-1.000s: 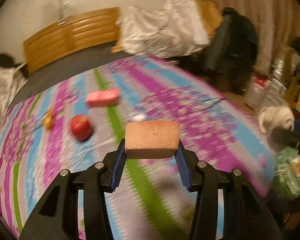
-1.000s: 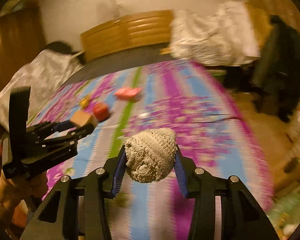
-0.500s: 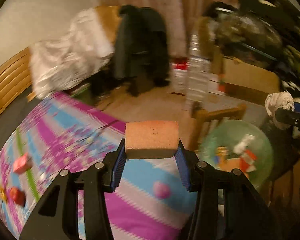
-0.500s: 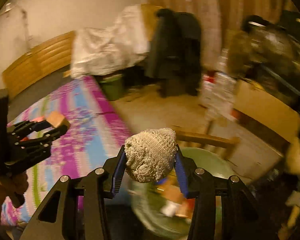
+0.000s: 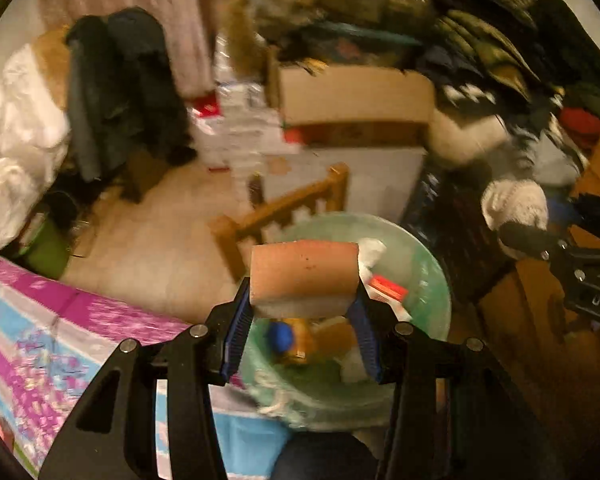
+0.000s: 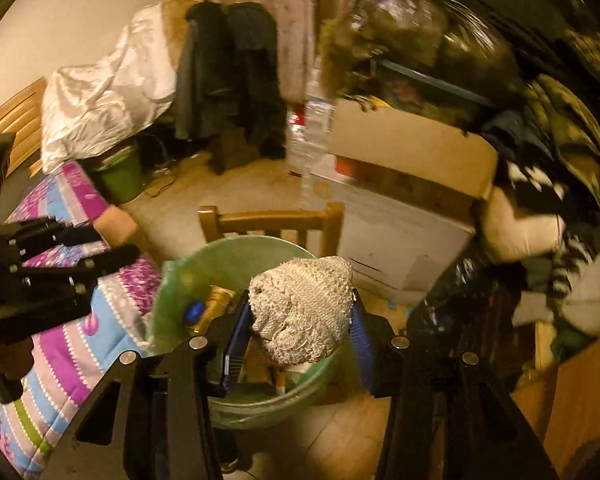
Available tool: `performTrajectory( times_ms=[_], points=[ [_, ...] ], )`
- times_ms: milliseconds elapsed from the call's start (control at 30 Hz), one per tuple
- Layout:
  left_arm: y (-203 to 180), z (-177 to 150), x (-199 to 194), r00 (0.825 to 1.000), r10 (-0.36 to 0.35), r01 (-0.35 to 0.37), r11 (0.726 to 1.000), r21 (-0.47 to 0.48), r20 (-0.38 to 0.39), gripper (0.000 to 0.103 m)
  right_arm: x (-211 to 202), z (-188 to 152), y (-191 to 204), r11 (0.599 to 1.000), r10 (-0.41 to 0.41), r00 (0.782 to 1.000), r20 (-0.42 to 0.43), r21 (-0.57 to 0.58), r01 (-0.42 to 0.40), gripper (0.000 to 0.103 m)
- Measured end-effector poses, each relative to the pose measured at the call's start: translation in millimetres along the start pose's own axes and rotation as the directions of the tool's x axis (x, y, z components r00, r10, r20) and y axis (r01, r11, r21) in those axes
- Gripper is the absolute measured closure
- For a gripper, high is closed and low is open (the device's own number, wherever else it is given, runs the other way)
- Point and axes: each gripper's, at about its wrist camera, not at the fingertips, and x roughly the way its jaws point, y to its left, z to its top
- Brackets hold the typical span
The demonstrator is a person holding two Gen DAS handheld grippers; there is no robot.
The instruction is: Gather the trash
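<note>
My left gripper (image 5: 303,320) is shut on a pinkish-orange sponge block (image 5: 303,276) and holds it above a green trash bin (image 5: 428,276) lined with a bag and holding several pieces of trash. My right gripper (image 6: 298,324) is shut on a crumpled off-white knitted cloth ball (image 6: 300,312) and holds it over the same bin (image 6: 236,256). In the left wrist view the right gripper with the cloth ball (image 5: 514,204) shows at the right. In the right wrist view the left gripper (image 6: 56,256) with the sponge (image 6: 114,226) shows at the left.
A striped purple-blue bedspread (image 5: 40,340) lies at the left of the bin. A wooden chair (image 6: 272,220) stands behind the bin. Cardboard boxes (image 6: 412,160), a water bottle (image 6: 312,128), dark clothes (image 6: 228,80) and a small green bucket (image 6: 120,176) crowd the floor.
Both grippers swung right from over the bed to above the green bin, each still holding its item. The bin now lies directly below both.
</note>
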Motion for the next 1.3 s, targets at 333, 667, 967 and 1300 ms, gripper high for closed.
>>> performTrajectory(
  times_ms=[333, 667, 967, 1300],
  points=[
    [-4, -5, 44, 0.998, 0.031, -0.033, 0.999, -0.026, -0.063, 0.04, 40, 9, 6, 0.998, 0.056, 0.998, 0.004, -0.035, -0.056, 0.049],
    [1, -5, 35, 0.998, 0.055, -0.056, 0.998, -0.038, -0.023, 0.032, 46, 3, -5, 0.998, 0.047, 0.999, 0.017, 0.033, -0.047, 0.044],
    [-8, -11, 2, 0.992, 0.104, -0.102, 0.994, -0.042, 0.07, 0.025, 6, -18, -21, 0.994, -0.044, 0.99, 0.131, 0.102, 0.031, 0.016],
    [-24, -35, -36, 0.974, 0.107, -0.097, 0.994, -0.058, 0.199, 0.018, -20, -45, -20, 0.981, -0.188, 0.949, 0.254, 0.096, 0.169, 0.005]
  ],
)
